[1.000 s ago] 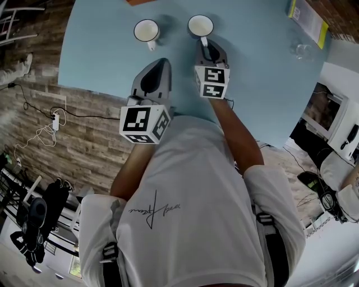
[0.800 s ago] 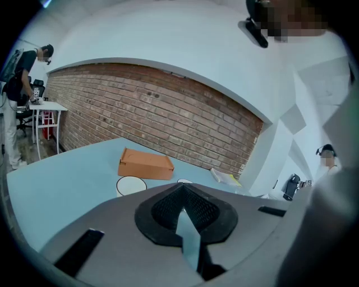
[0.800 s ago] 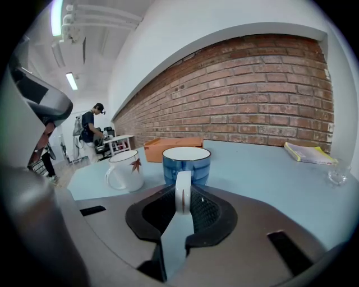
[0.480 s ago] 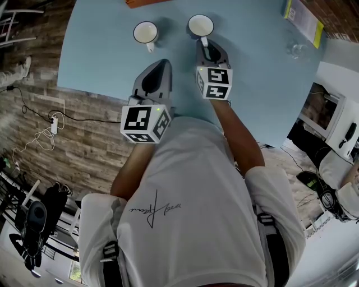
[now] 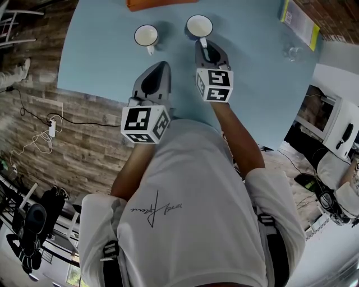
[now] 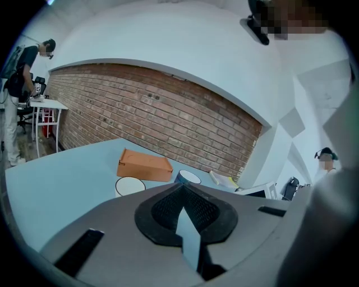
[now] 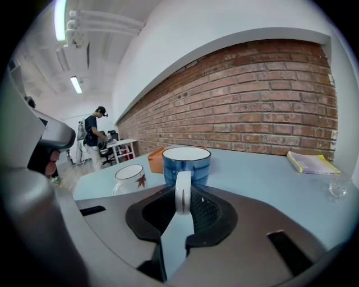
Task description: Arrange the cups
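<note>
A blue cup (image 5: 199, 26) with a white inside and a white handle is held by that handle in my right gripper (image 5: 204, 45), which is shut on it. In the right gripper view the handle (image 7: 182, 191) stands upright between the jaws, with the blue cup (image 7: 186, 163) just beyond them. A white cup (image 5: 146, 36) with a leaf print stands on the light blue table (image 5: 101, 61) to its left. My left gripper (image 5: 162, 63) is shut and empty, short of the white cup (image 6: 129, 185) and to its right.
An orange box (image 5: 152, 3) lies at the table's far edge behind the cups. A yellow booklet (image 5: 300, 19) and a clear glass (image 5: 291, 51) sit at the far right. A person stands at a desk (image 7: 122, 144) in the distance.
My right gripper has risen a little with the blue cup held by its handle. The left gripper and the white cup have stayed put.
</note>
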### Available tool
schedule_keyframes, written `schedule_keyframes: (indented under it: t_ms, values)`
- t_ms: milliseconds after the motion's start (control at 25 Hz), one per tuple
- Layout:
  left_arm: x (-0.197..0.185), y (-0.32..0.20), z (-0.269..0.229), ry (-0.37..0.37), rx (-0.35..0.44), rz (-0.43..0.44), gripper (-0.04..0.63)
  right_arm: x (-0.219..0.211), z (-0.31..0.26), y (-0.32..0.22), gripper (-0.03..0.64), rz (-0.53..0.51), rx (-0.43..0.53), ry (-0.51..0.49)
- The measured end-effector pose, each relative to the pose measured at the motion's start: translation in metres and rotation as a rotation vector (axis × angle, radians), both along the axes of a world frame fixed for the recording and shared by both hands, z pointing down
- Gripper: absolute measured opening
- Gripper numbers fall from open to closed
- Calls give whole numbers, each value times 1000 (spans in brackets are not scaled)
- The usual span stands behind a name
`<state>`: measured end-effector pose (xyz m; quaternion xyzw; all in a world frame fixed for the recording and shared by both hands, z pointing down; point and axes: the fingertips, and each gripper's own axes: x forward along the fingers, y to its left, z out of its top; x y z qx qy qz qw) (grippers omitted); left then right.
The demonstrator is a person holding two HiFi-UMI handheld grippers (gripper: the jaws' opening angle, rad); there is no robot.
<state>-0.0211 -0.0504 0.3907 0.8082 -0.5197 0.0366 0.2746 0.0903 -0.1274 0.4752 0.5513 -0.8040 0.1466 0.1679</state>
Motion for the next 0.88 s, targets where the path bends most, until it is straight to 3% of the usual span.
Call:
schedule_keyframes:
  t_ms: [880]
  values:
    - [-4, -10, -3, -8, 31, -6, 6, -4, -42, -34, 63, -30, 54, 9]
